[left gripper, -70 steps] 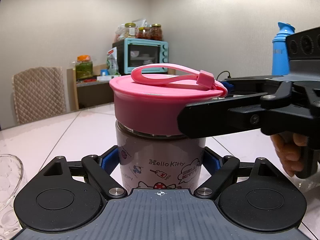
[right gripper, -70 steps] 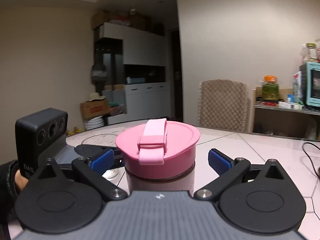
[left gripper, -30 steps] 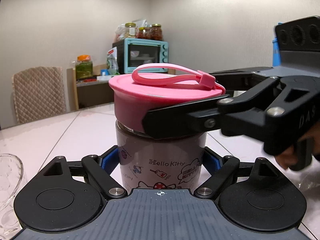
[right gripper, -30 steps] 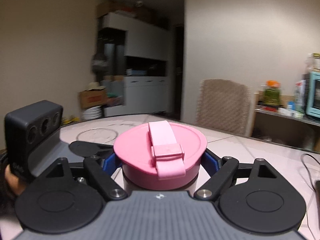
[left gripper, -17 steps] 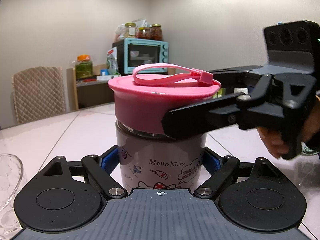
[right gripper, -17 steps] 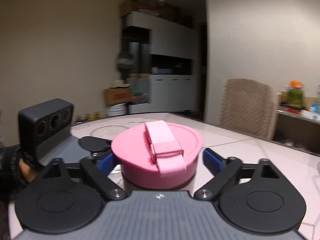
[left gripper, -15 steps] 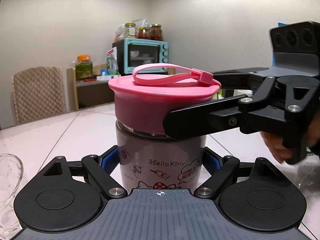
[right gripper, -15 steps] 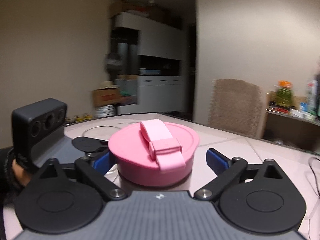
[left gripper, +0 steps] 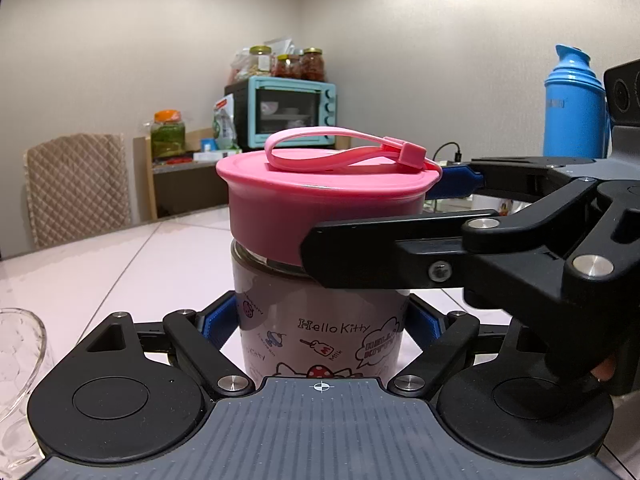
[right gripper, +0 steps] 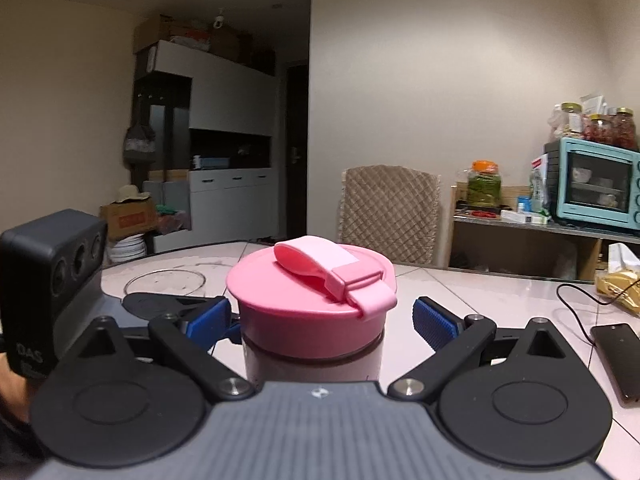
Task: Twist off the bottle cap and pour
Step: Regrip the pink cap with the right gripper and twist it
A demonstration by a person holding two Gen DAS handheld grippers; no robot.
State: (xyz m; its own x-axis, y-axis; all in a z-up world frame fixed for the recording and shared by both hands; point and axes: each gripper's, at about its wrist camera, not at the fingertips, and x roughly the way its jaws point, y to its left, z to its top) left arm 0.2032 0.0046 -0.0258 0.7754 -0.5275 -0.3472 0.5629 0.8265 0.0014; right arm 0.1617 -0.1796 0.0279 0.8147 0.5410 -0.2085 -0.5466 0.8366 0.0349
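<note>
A Hello Kitty bottle [left gripper: 320,328] with a wide pink cap [left gripper: 320,204] and a pink strap [left gripper: 344,150] stands on the table. My left gripper [left gripper: 320,320] is shut on the bottle's body. My right gripper [right gripper: 320,318] is level with the cap [right gripper: 312,312]. Its jaws are open, with a clear gap between the right blue pad [right gripper: 434,322] and the cap. In the left wrist view the right gripper's near finger [left gripper: 384,254] crosses the cap's lower edge.
A clear glass bowl [left gripper: 16,364] sits at the left, also in the right wrist view [right gripper: 164,282]. A blue thermos [left gripper: 574,104] stands at the back right. A phone [right gripper: 618,360] and a cable [right gripper: 580,300] lie on the table at the right.
My right gripper has let go of the cap and swung back around it to the right. The strap now points further to the right. The left gripper and bottle have not moved.
</note>
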